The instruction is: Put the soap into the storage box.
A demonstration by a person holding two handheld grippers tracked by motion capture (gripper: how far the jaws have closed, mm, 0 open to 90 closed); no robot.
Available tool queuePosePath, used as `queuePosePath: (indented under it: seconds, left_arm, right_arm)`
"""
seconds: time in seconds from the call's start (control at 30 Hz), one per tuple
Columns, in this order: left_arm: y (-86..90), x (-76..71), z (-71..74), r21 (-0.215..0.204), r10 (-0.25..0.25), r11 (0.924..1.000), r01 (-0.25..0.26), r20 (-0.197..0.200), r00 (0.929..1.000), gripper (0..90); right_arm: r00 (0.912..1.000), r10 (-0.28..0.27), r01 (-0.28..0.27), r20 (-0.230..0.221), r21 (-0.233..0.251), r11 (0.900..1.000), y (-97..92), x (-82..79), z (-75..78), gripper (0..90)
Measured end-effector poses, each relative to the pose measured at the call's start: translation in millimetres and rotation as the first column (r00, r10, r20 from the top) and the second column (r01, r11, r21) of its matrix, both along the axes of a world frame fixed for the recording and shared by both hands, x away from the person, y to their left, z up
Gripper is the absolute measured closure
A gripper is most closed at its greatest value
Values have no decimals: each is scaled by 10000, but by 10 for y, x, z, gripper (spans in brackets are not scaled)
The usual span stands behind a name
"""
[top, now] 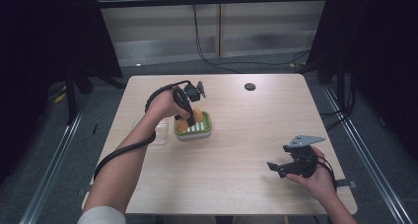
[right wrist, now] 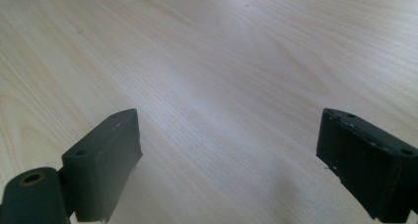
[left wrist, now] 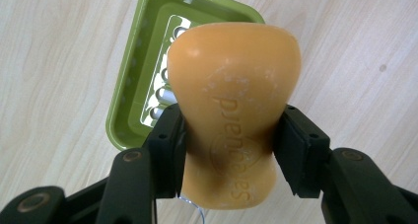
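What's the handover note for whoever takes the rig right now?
Left hand-held gripper: shut on the orange soap bar, pads squeezing its narrow middle, held over the green soap dish.
Right hand-held gripper: open and holding nothing, low over bare table at the near right.
Things: in the high view the dish sits left of the table's centre, with a clear plastic tray beside it on its left.
Done: soap is gripped and lined up with the dish.
Left: whether the soap touches the dish grid cannot be told. Probably lower it, open the jaws, pull the hand back.
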State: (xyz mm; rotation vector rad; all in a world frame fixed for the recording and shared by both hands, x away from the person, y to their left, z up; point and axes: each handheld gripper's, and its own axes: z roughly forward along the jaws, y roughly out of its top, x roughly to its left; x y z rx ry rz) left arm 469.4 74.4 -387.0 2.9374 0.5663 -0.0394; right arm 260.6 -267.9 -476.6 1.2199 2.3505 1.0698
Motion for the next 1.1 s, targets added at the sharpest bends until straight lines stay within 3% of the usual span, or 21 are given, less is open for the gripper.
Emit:
queuePosePath:
  seconds: [0.33,0.5,0.73,0.8,0.9,1.1]
  left_arm:
    - [-11,46,3,22,-126,9999,126,91,9999,498]
    - [-4,57,-34,-79,97,9999,-96,28,9999,498]
    - [20,82,-70,-118,157,9998,-154,300,9994,498]
    - [23,97,-67,-80,121,9999,-121,15,9999,498]
    - [22,99,-96,-101,146,9998,-144,227,9996,498]
    - [26,115,-124,-112,139,9998,-137,200,9997,498]
  right_arm:
    - [10000,-29,29,18,-13,10000,4,-4,3,93]
    - [10000,-29,29,22,-39,10000,6,-7,-2,93]
    - [10000,-6,6,44,-67,10000,7,-5,-4,93]
    - [10000,8,-7,45,-46,10000,7,-4,-4,93]
    - [10000,2,-1,68,-82,10000,9,-6,-3,93]
    - [10000,19,-19,69,-106,9999,12,-3,-7,93]
